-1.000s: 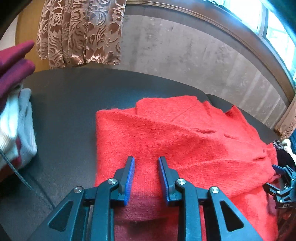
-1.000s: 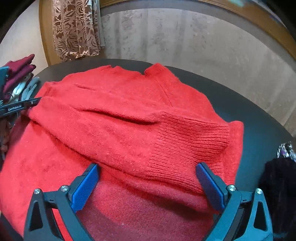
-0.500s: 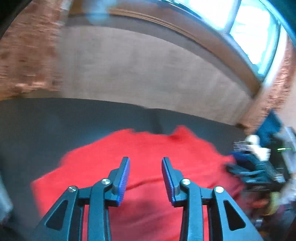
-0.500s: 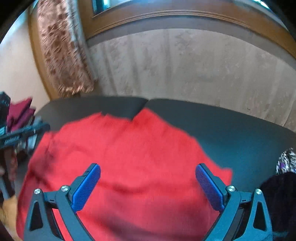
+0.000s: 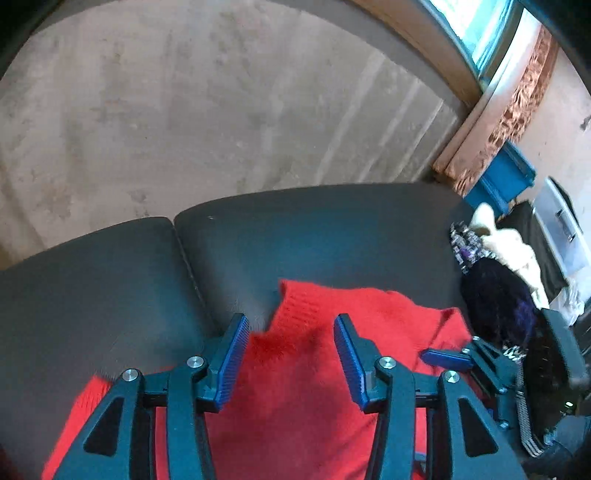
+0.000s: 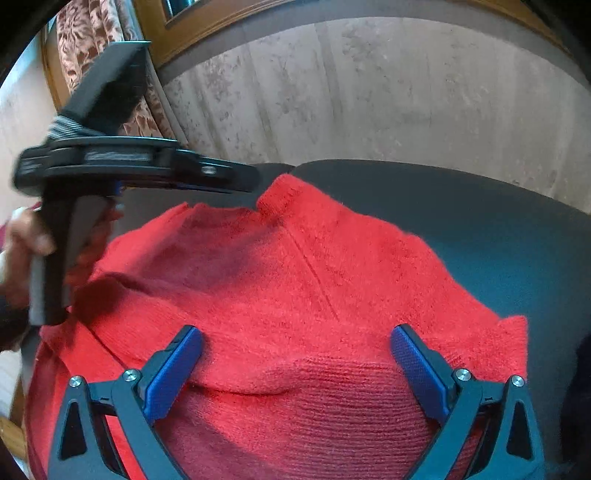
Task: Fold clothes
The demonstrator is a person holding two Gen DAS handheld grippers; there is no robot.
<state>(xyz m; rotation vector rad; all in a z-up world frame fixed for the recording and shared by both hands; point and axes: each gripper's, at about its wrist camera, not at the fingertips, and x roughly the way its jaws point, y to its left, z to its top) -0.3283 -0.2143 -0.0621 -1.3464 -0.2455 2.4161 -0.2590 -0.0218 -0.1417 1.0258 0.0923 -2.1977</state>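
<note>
Right wrist view shows a big grey wall [image 6: 369,92] at the back, and a dark table [image 6: 498,229] in front of it. A red sweater [image 6: 295,288] lies flat on the table and covers most of it. Its collar [image 6: 280,192] points to the far edge, and a folded sleeve with a ribbed cuff lies across the near part. On the far left hangs a brown flowered curtain [image 6: 81,33].

The right gripper [image 6: 295,362] hovers low over the near part of the sweater. Its jaws are spread wide, with nothing pinched between them. The blue pads [image 6: 173,365] sit just above the ribbed cuff.

The left gripper [image 6: 147,170] shows up on the left side of this view, raised over the far left part of the sweater. A hand [image 6: 22,243] grips its handle.

From the left wrist view, the left gripper [image 5: 291,350] points down at the sweater near the collar [image 5: 303,306]. Its jaws have just been opening and now stand apart, and no cloth is caught between them. A pile of other clothes [image 5: 495,269], dark and cream, sits at the right end of the table. Behind it is a blue box [image 5: 502,181].
</note>
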